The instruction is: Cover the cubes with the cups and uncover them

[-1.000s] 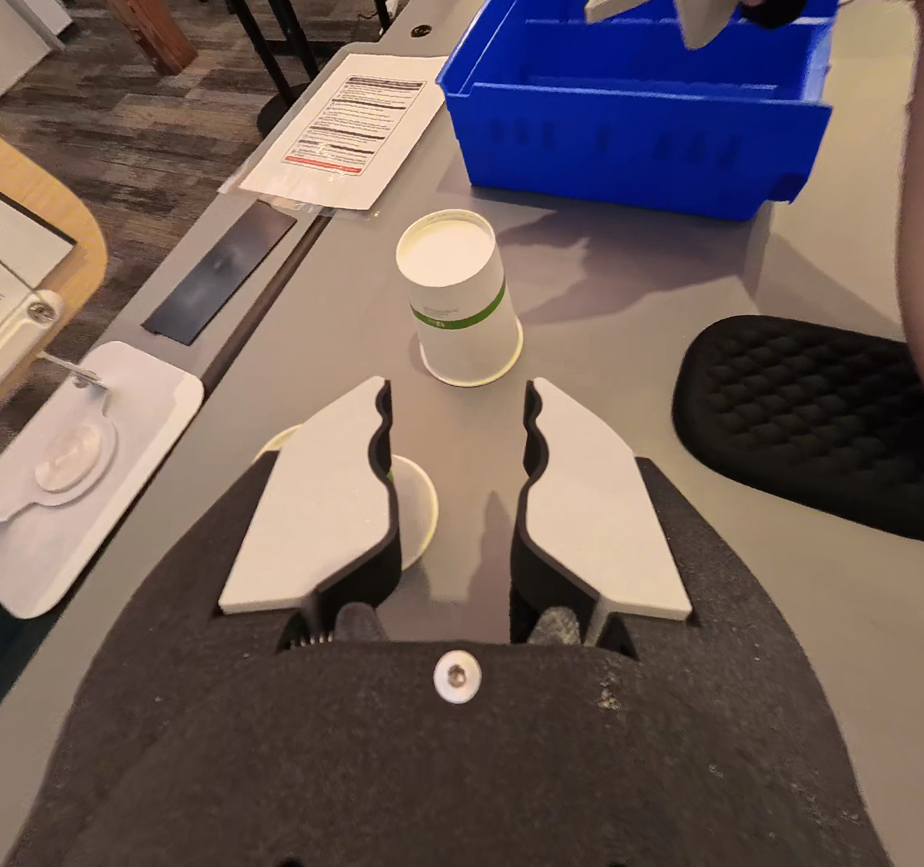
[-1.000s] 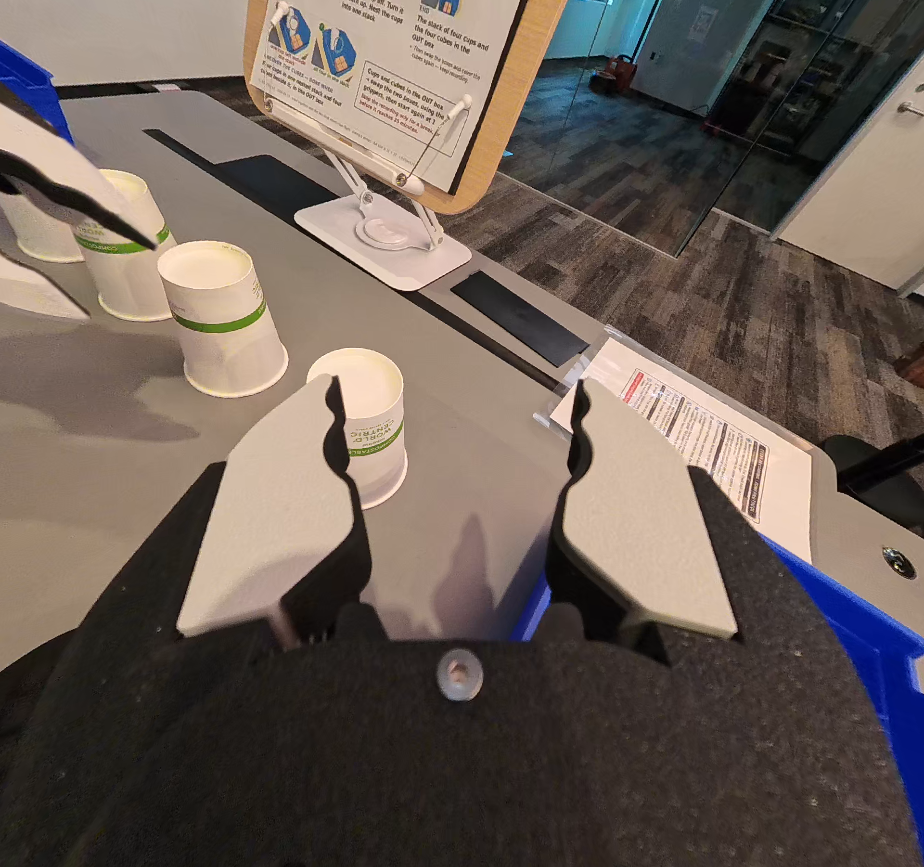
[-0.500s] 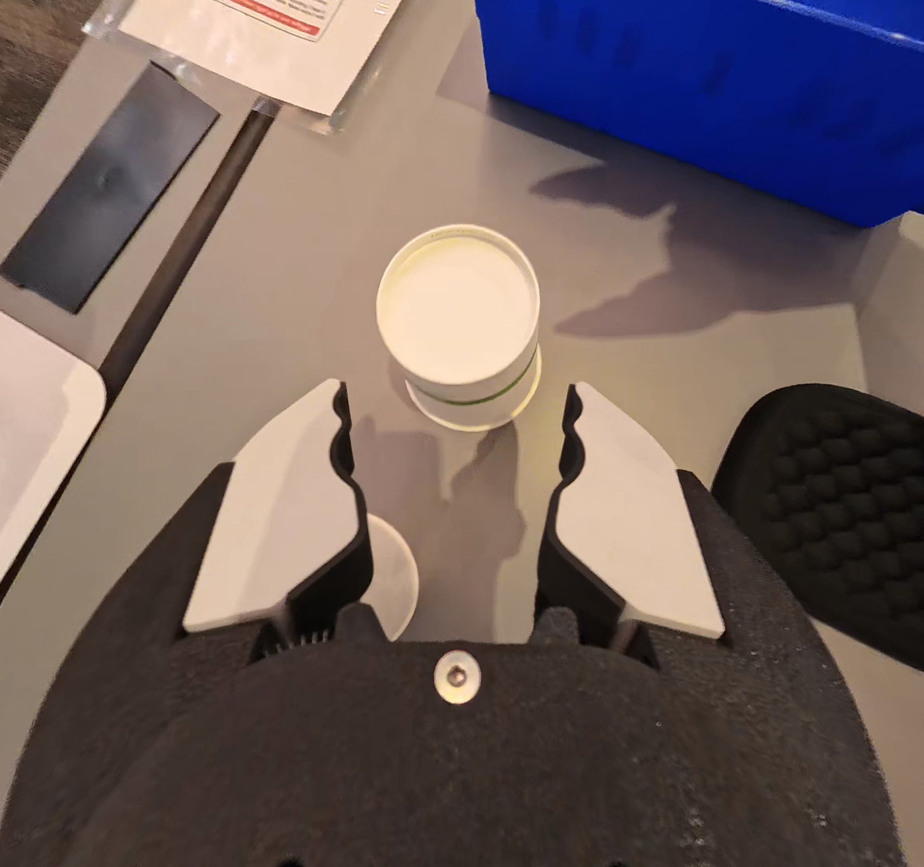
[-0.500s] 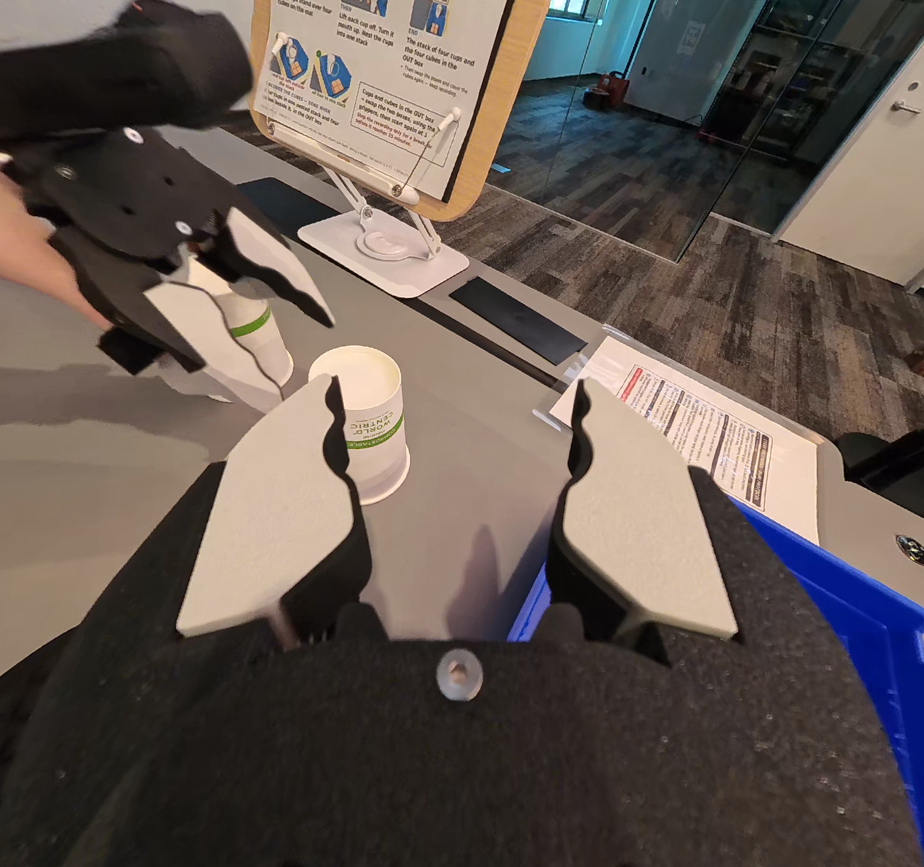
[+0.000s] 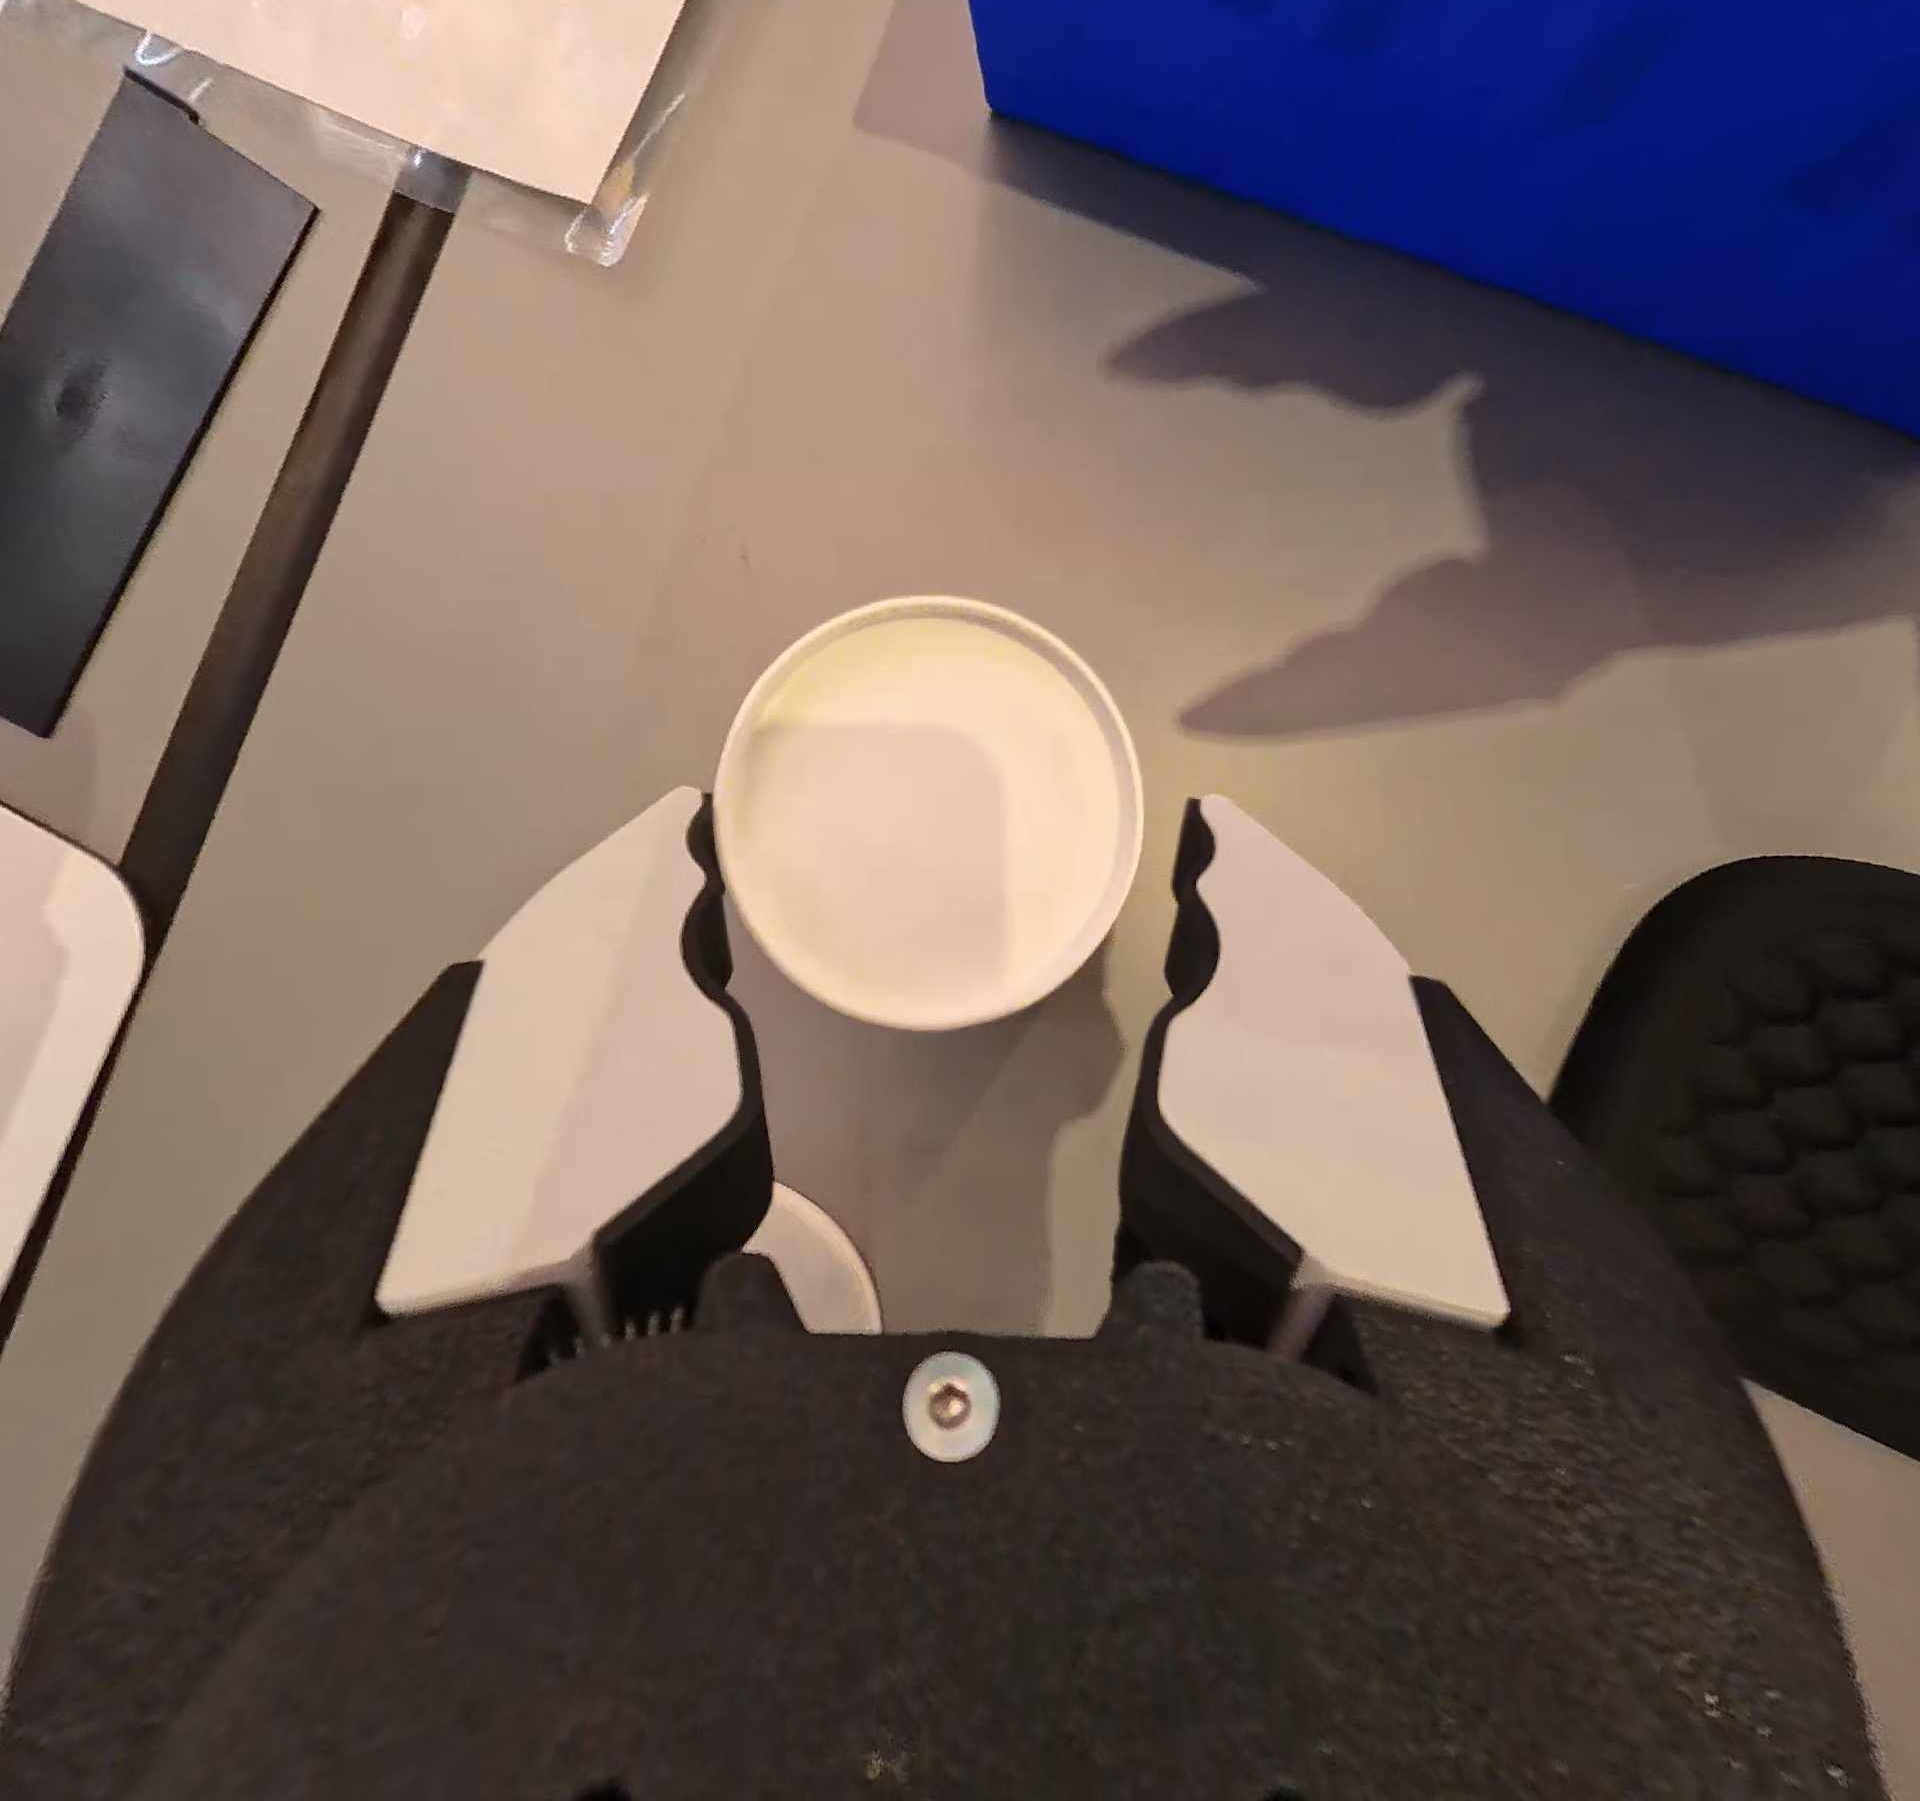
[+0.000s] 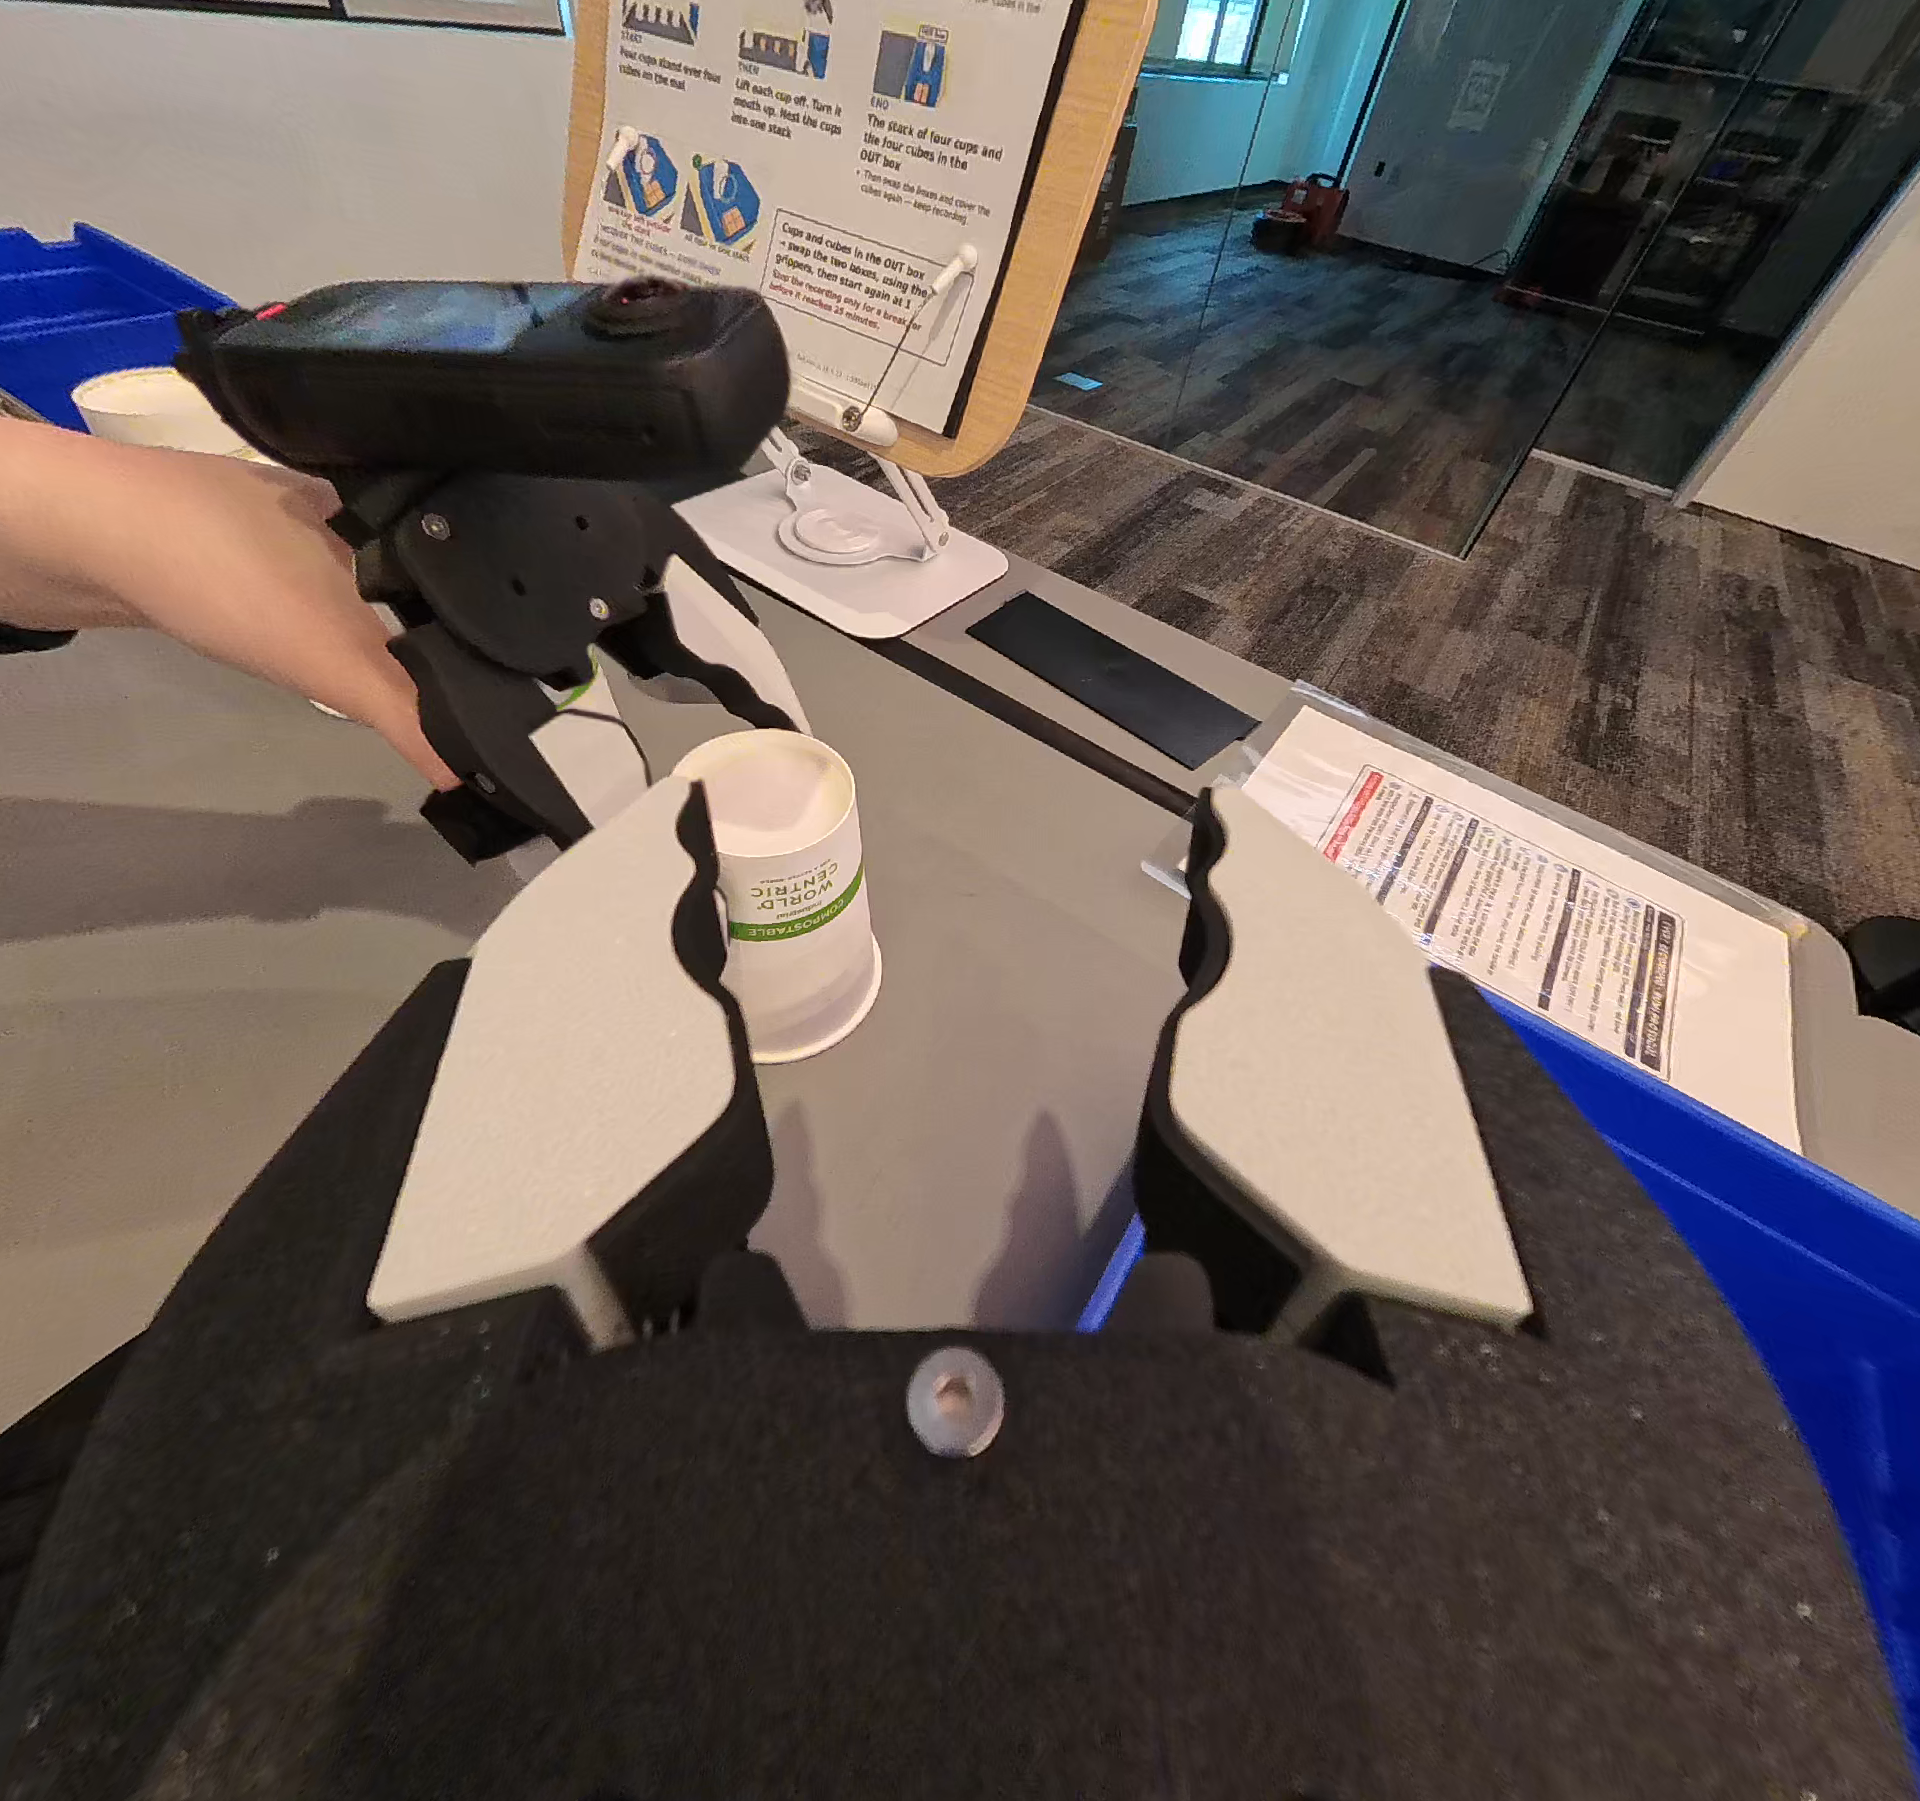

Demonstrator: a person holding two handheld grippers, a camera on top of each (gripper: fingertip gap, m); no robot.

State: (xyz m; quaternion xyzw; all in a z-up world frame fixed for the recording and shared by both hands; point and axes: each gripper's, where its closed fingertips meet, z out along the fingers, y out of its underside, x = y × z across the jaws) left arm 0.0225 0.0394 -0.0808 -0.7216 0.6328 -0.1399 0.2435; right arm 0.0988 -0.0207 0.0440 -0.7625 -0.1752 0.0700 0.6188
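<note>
Grey tabletop fills most of both views, with dark wood-pattern flooring and glass partitions beyond its far edge. Largest on it is the blue bin, then the instruction board on its white stand, a black textured pad and a laminated sheet.

A second ago the left gripper sat back from the nearest upside-down paper cup — now it has come forward and down until the cup's white base lies right between its fingertips. Its jaws are spread, one finger close by each side of the cup; whether either touches is hard to say. No squeeze is visible. From the right wrist view the same gripper, held by a person's hand, hangs over the green-banded cup.

The right gripper waits above the bin's edge, jaws wide and empty.

No cubes show — presumably they sit beneath the cups. I'd judge the uncovering is beginning here: closing on this cup and lifting comes next.

A second cup's rim peeks behind the left finger.
</note>
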